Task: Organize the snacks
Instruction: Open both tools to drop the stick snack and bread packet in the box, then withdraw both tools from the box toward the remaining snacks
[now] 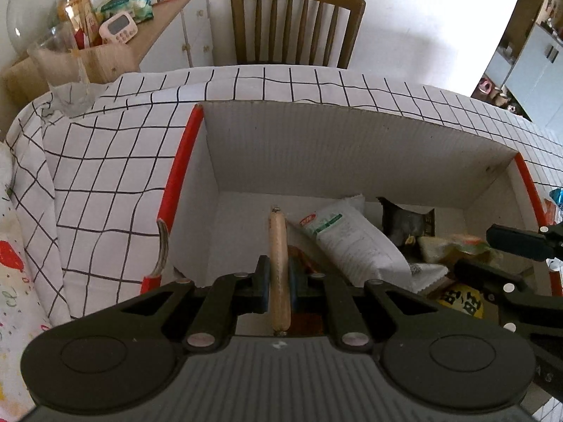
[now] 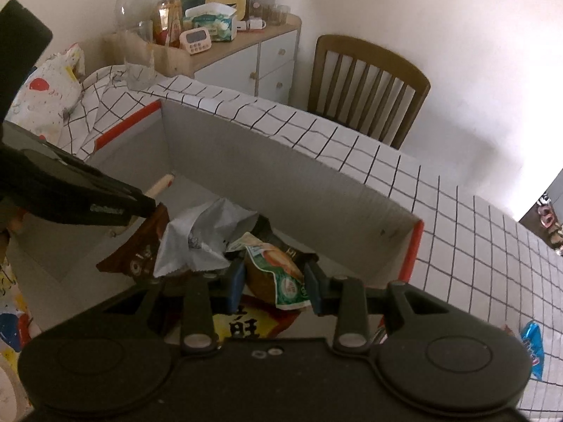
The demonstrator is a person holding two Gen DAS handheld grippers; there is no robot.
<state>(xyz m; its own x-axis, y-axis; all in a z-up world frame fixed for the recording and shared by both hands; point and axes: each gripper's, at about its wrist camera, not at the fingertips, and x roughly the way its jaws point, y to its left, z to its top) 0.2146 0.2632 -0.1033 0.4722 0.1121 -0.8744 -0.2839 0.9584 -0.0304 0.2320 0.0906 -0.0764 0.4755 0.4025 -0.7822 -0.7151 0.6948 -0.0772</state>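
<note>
A cardboard box (image 1: 352, 147) with red edges stands on the checked table; it also shows in the right wrist view (image 2: 281, 172). My left gripper (image 1: 279, 281) is shut on a tan sausage stick (image 1: 279, 256) and holds it over the box's left part. My right gripper (image 2: 274, 281) is shut on a green and tan snack packet (image 2: 278, 270) inside the box. In the box lie a white packet (image 1: 352, 242), a dark packet (image 1: 404, 221), a brown packet (image 2: 140, 253) and a yellow packet (image 2: 246, 323). The right gripper also shows at the right edge of the left wrist view (image 1: 499, 256).
A wooden chair (image 1: 295, 21) stands behind the table. A sideboard (image 1: 169, 17) with jars, a timer and tissues is at the back left. A glass (image 1: 67, 81) stands at the table's far left corner. A blue packet (image 2: 533, 348) lies on the table right of the box.
</note>
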